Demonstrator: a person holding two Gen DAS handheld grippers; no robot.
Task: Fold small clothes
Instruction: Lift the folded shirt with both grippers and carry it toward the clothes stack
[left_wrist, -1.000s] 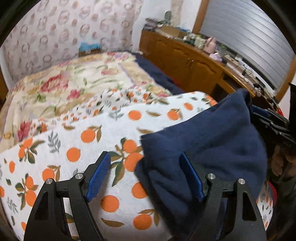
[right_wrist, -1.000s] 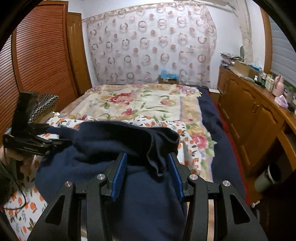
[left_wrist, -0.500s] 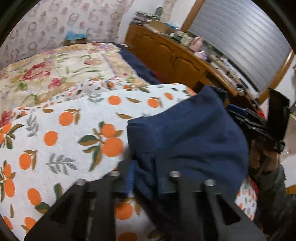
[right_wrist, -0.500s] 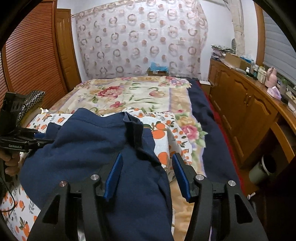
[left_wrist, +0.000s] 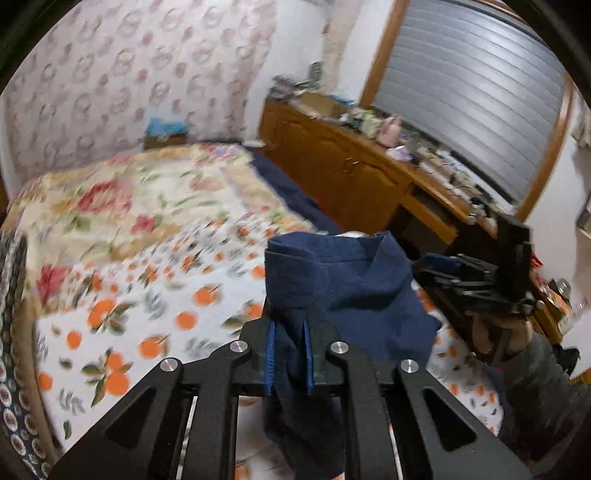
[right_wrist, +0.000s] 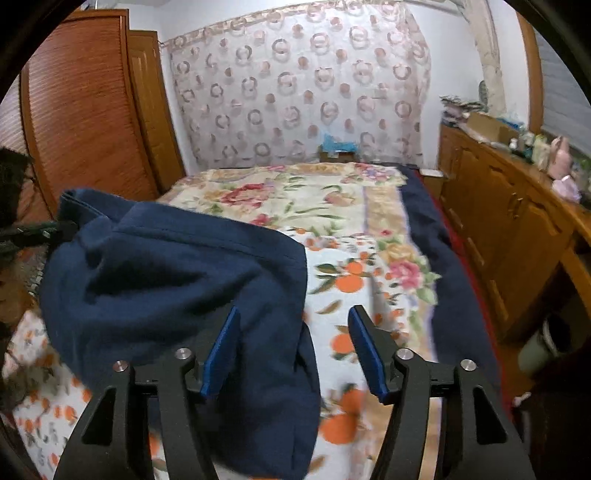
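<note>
Bedding filled most of both views: 1 bed (right_wrist: 288, 199) under a flowered quilt, with 1 white cloth printed with oranges (left_wrist: 155, 332) spread across its near end. On that cloth lay 1 dark navy knit garment (right_wrist: 173, 280), partly lifted at 1 edge. It looked soft, limp and light, likely to sag and slide, so hems or corners seemed the best places to grip. The left tongs (left_wrist: 290, 354) were nearly closed, pinching a bunched fold of it. The right tongs (right_wrist: 293, 350) were opening, their blue pads clear of the fabric lying between them.
</note>
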